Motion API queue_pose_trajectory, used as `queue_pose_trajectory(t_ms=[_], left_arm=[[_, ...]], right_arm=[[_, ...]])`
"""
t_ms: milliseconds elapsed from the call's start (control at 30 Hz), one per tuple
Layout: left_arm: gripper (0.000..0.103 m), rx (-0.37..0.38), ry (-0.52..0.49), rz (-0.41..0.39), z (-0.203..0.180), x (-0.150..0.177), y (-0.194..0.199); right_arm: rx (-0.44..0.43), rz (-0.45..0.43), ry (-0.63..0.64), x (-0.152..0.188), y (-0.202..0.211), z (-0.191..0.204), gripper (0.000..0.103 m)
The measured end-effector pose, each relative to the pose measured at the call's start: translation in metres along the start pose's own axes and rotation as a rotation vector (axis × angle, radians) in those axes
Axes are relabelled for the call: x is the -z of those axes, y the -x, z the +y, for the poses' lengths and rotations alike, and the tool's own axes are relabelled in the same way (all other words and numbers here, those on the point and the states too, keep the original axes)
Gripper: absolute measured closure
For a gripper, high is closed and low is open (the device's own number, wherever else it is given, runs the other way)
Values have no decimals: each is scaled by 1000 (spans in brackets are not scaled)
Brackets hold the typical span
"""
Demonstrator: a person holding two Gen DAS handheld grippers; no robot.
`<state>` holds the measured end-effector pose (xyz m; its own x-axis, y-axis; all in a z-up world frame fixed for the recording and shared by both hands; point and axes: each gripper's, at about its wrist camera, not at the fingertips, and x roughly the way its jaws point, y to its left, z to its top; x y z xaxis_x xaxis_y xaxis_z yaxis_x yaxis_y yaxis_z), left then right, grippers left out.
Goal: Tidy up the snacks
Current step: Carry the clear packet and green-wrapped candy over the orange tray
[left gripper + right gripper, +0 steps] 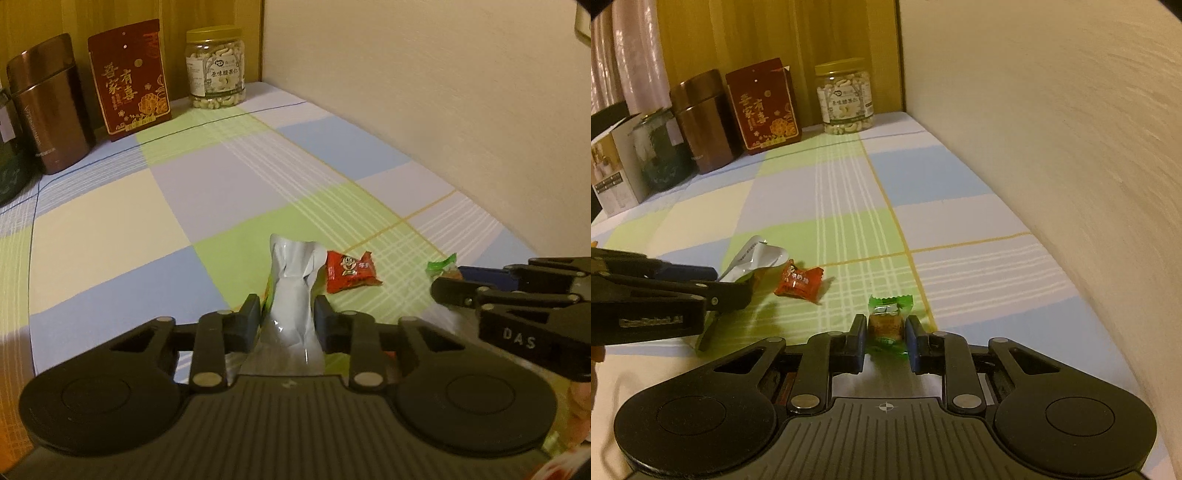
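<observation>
My left gripper (287, 308) is shut on a white and silver snack packet (293, 295) that stands up between its pads; the same packet (753, 260) shows in the right wrist view beside the left gripper (733, 291). My right gripper (886, 325) is shut on a small green-wrapped candy (888, 321), whose green end (441, 264) peeks out in the left wrist view ahead of the right gripper (443, 286). A red candy (349, 271) (799, 282) lies loose on the checked cloth between the two grippers.
Along the back stand a jar of cashews (216, 66), a red gift box (129, 79), a brown metal canister (46, 103), a dark jar (661, 155) and a white carton (613, 177). A cream wall (1052, 147) runs close along the right of the checked cloth (122, 221).
</observation>
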<state>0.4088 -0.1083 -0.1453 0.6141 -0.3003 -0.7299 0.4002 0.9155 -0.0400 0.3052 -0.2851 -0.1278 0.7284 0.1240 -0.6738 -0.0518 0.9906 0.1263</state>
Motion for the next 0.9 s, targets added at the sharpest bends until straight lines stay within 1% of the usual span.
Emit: queue_pose_trajectory(t_ms=[133,267,433,600,900], left_arm=[[76,-24,13,-6,1,4,14],[76,-31,68,17,6,12,32],[76,-36,99,27,3,27,58],[76,-33,141,7,-4,43,95],[76,-46,206,-39,-2,64,167]], right_arm=[[-14,-2,-10,-1,6,1,80],[-24,-5,-18,-4,15,2,80],[-43,-5,-28,-7,33,7,80],[-72,-11,-30,-10,61,17,80],[-116,-20,-1,-4,122,46,80]])
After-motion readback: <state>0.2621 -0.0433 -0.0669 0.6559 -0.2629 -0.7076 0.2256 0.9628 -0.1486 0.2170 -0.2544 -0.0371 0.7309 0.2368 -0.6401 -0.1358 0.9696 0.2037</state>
